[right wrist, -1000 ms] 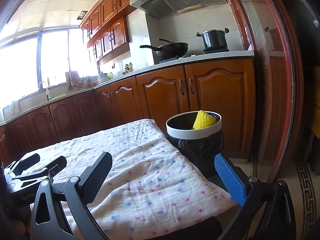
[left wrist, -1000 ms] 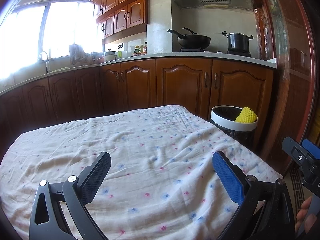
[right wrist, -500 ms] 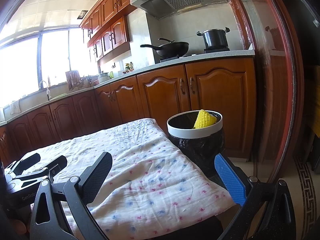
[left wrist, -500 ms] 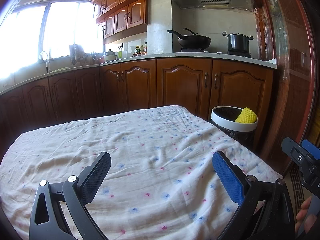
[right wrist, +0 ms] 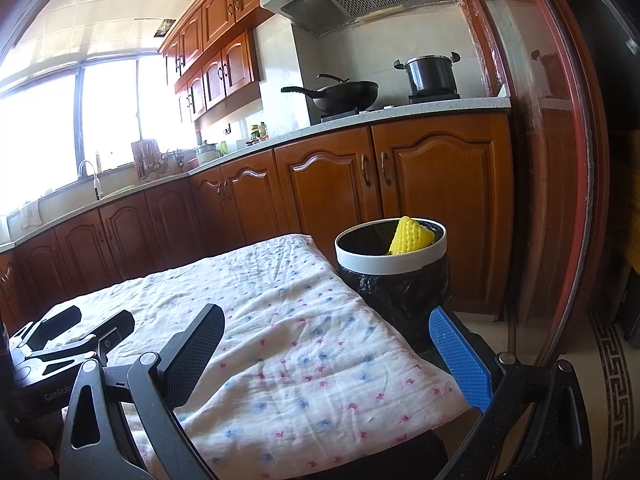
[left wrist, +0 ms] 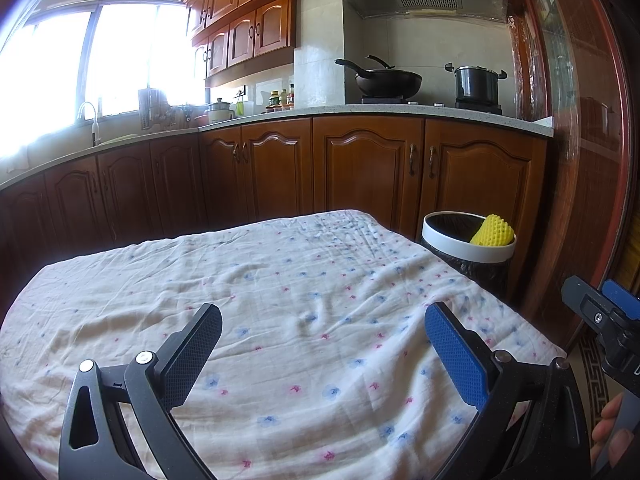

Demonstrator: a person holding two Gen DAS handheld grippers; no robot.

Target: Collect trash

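Note:
A yellow foam net [left wrist: 493, 231] sticks out of a round bin with a white rim [left wrist: 440, 240] and a black liner, standing off the table's far right corner. It shows in the right wrist view too, the foam net [right wrist: 410, 237] in the bin [right wrist: 384, 266]. My left gripper [left wrist: 323, 344] is open and empty above the cloth-covered table [left wrist: 280, 280]. My right gripper [right wrist: 328, 346] is open and empty over the table's right edge, short of the bin. No trash lies on the cloth.
Wooden kitchen cabinets [left wrist: 360, 168] run behind the table, with a wok [left wrist: 386, 80] and a pot [left wrist: 476, 84] on the stove. A glass door frame [right wrist: 560, 200] stands to the right of the bin. The left gripper shows in the right wrist view [right wrist: 76, 332].
Almost nothing has changed. Both grippers stay open and still, with only a slight drift of the right wrist view.

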